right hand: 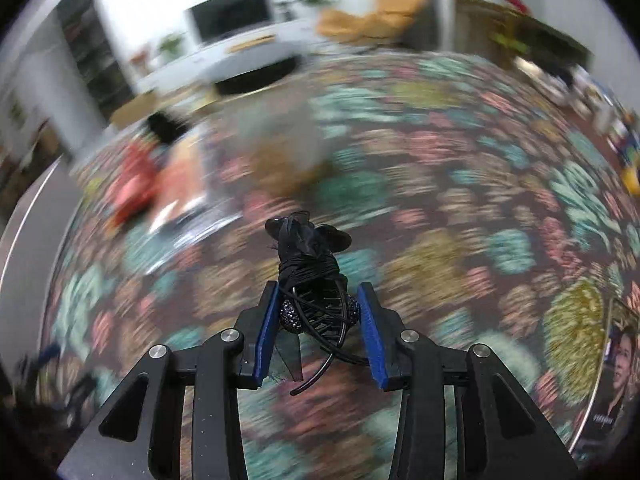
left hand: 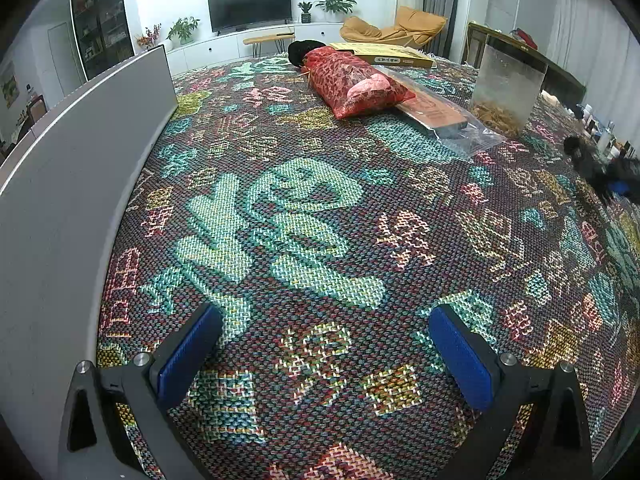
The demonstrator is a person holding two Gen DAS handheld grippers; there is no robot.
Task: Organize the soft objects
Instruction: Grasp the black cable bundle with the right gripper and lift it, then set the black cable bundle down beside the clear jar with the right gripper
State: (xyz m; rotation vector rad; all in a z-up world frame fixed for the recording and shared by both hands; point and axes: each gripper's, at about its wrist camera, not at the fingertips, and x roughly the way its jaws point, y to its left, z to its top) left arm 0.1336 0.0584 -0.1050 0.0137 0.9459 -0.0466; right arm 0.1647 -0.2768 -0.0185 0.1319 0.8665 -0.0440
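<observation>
Wedging between right gripper (right hand: 318, 300) pads: hair accessory (right hand: 312, 272)

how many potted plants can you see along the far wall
3 in the left wrist view: one plant left of the tv, a small plant right of it, and a bigger plant beside that. Others may be hidden.
</observation>
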